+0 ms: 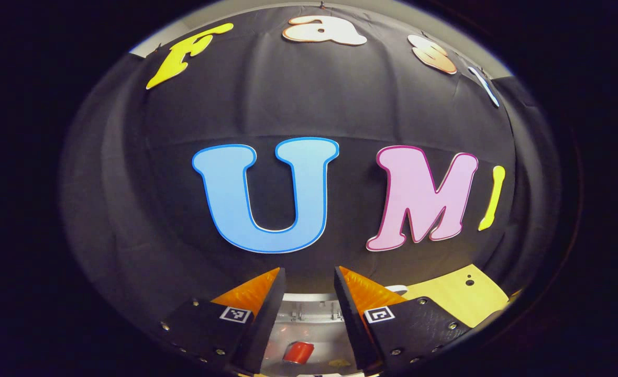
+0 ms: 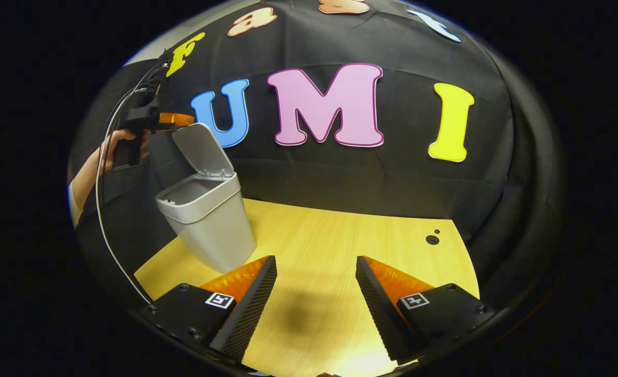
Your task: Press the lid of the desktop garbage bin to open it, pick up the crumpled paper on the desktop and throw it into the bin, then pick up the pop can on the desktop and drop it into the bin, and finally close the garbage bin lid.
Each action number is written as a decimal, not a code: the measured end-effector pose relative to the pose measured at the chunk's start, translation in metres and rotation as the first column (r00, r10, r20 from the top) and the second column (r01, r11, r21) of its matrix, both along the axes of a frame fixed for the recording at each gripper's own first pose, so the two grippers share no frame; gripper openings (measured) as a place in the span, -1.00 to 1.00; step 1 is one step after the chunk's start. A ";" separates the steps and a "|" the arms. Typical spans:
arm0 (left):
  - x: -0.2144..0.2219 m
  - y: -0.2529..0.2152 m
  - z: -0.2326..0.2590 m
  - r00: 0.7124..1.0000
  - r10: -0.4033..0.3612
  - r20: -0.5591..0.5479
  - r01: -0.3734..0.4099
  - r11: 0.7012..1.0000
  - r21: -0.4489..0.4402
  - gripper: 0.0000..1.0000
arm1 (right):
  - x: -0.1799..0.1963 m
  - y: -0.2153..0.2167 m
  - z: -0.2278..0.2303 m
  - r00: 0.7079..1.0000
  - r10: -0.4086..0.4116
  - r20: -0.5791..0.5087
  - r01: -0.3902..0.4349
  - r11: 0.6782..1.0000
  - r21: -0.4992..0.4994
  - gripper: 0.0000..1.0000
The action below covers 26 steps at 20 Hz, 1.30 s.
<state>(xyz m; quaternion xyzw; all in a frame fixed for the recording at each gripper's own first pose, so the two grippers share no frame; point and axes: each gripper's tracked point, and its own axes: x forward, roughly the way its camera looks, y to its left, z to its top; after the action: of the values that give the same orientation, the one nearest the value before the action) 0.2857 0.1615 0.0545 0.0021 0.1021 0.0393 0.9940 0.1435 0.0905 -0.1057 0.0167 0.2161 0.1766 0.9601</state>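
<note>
Your left hand-held gripper [image 1: 309,280] hangs above the open garbage bin [image 1: 309,319], its fingers spread moderately apart with nothing between them. Looking down between those fingers, you see the bin's pale rim and, inside on the bottom, the red pop can [image 1: 298,352] lying on its side, with a small yellowish scrap [image 1: 339,362] just right of it; you cannot tell from here whether that is the crumpled paper.

In the right gripper view, the silver bin [image 2: 209,220] stands at the far left of the wooden worktop [image 2: 351,235], its lid [image 2: 201,149] tipped up and back. Your left hand [image 2: 118,144] holds its hand-held gripper just above the lid's top edge. Your right hand-held gripper [image 2: 314,272] is spread wide and empty, low over the bare worktop, well apart from the bin.
</note>
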 end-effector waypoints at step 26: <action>-0.072 -0.037 -0.169 0.900 -0.169 -0.403 0.178 0.984 -0.016 0.31 | -0.005 0.031 -0.013 0.998 0.049 -0.035 -0.049 0.999 0.004 0.96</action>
<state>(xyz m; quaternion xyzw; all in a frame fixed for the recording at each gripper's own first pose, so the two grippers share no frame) 0.2138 0.1244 -0.1147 0.0299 0.3032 -0.0495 0.9512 0.1390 0.1216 -0.1191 0.0158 0.2329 0.2002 0.9515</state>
